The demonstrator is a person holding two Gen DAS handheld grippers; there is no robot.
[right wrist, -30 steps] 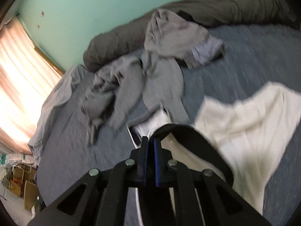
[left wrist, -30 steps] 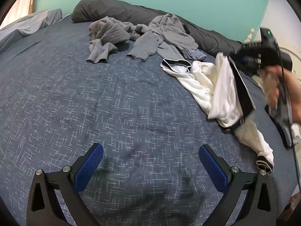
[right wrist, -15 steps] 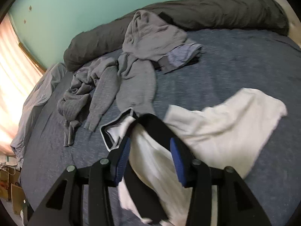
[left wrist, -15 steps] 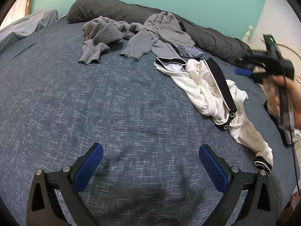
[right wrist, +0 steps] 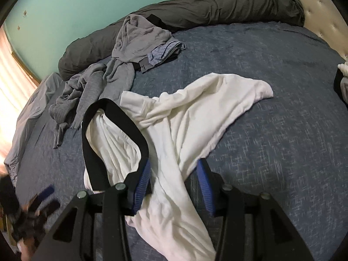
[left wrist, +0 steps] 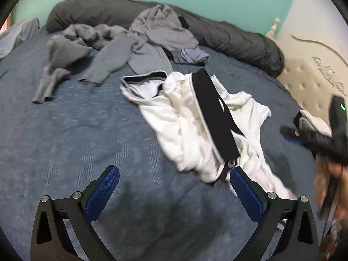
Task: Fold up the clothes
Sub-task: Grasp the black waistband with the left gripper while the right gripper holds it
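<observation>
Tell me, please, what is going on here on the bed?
A person with a gripper in each hand is sorting laundry on a blue bedspread. The right gripper is open, straddling a crumpled white garment with a black band. The left gripper is open and holds nothing, with one finger beside the garment. A heap of grey clothes lies unfolded further back.

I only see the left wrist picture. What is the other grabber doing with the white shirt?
Observer: The right gripper is open, its blue pads on either side of a fold of the white garment.
Operator: Is it holding it?
Observer: No, the jaws stand apart, not pinched.
Operator: Is there anything at the far right of the bed?
Observer: Yes, a small black and white item lies by the headboard.
</observation>
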